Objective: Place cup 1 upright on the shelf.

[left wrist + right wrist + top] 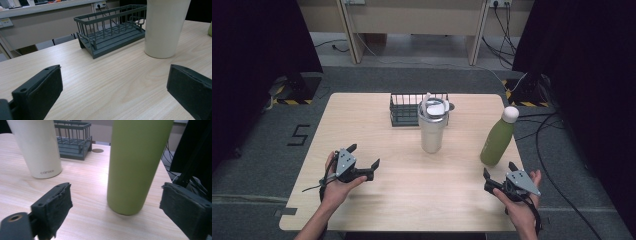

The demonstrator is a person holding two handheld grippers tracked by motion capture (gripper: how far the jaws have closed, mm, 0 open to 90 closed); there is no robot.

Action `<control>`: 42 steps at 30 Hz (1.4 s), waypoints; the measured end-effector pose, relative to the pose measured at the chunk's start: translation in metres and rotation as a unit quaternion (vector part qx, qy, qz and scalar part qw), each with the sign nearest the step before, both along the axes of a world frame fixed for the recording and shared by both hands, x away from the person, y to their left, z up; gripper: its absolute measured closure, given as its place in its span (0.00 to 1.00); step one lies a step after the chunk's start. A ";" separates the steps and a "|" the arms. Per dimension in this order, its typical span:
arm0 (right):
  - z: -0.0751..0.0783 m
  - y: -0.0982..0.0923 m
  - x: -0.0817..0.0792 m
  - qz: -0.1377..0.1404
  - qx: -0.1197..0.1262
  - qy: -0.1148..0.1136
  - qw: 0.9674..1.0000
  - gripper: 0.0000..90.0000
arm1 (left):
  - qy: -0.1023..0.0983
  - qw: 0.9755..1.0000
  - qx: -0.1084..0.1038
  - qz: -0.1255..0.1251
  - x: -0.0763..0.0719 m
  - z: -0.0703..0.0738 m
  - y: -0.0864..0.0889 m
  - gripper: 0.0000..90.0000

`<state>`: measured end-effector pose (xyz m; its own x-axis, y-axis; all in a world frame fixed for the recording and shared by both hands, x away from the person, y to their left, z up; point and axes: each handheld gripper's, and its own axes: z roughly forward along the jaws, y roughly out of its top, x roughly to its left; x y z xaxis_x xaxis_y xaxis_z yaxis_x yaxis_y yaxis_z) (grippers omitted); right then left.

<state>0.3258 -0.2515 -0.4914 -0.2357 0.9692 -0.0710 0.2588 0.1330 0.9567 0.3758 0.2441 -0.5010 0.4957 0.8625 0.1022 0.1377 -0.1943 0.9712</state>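
A green bottle point(497, 141) with a white cap stands upright near the table's right edge; in the right gripper view the bottle point(136, 165) rises just ahead of the jaws. My right gripper point(498, 172) is open, a short way in front of the bottle, with nothing between its pads point(56, 207). A cream tumbler point(432, 127) with a lid stands mid-table, and shows as a cream tumbler point(165, 27) in the left gripper view. My left gripper point(363, 156) is open at the left, holding nothing.
A dark wire basket point(406, 108) sits behind the tumbler at the table's point(377, 200) far side, seen also as the basket point(110, 30) ahead of the left jaws. Cables lie on the floor to the right point(542, 135).
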 end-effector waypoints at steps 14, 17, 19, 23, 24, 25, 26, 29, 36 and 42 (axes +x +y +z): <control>0.008 0.028 0.002 0.032 -0.008 -0.012 0.999 0.03 | 0.003 1.000 0.006 -0.004 0.000 -0.001 -0.004 0.00; 0.011 0.031 0.002 0.038 -0.007 -0.015 0.999 0.03 | 0.003 1.000 0.007 -0.004 0.000 -0.001 -0.004 0.00; 0.013 0.035 0.002 0.044 -0.007 -0.019 0.999 0.04 | 0.003 1.000 0.006 -0.004 0.000 0.000 -0.004 0.00; 0.016 0.042 0.004 0.053 -0.005 -0.020 0.998 0.04 | 0.002 1.000 0.009 -0.006 0.000 -0.001 -0.006 0.00; 0.016 0.044 0.005 0.055 -0.004 -0.020 0.998 0.04 | 0.003 1.000 0.009 -0.006 0.000 -0.001 -0.006 0.00; 0.018 0.047 0.007 0.060 -0.004 -0.022 0.998 0.04 | 0.002 1.000 0.009 -0.007 0.000 -0.001 -0.006 0.00; 0.018 0.047 0.007 0.060 -0.004 -0.022 0.998 0.04 | 0.002 1.000 0.009 -0.007 0.000 -0.001 -0.006 0.00; 0.021 0.054 0.011 0.066 -0.007 -0.026 0.997 0.04 | 0.002 1.000 0.009 -0.006 0.000 0.000 -0.005 0.00; 0.024 0.068 0.019 0.081 -0.007 -0.027 0.996 0.04 | 0.002 1.000 0.008 -0.007 0.000 0.000 -0.006 0.00; 0.026 0.073 0.025 0.086 -0.009 -0.029 0.996 0.04 | 0.002 1.000 0.010 -0.008 0.000 0.000 -0.007 0.00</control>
<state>0.3508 -0.1782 -0.4650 -0.3927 0.9135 -0.1064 0.1758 0.1881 0.9663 0.3755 0.2374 -0.5013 0.5097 0.8524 0.1168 0.1380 -0.2150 0.9668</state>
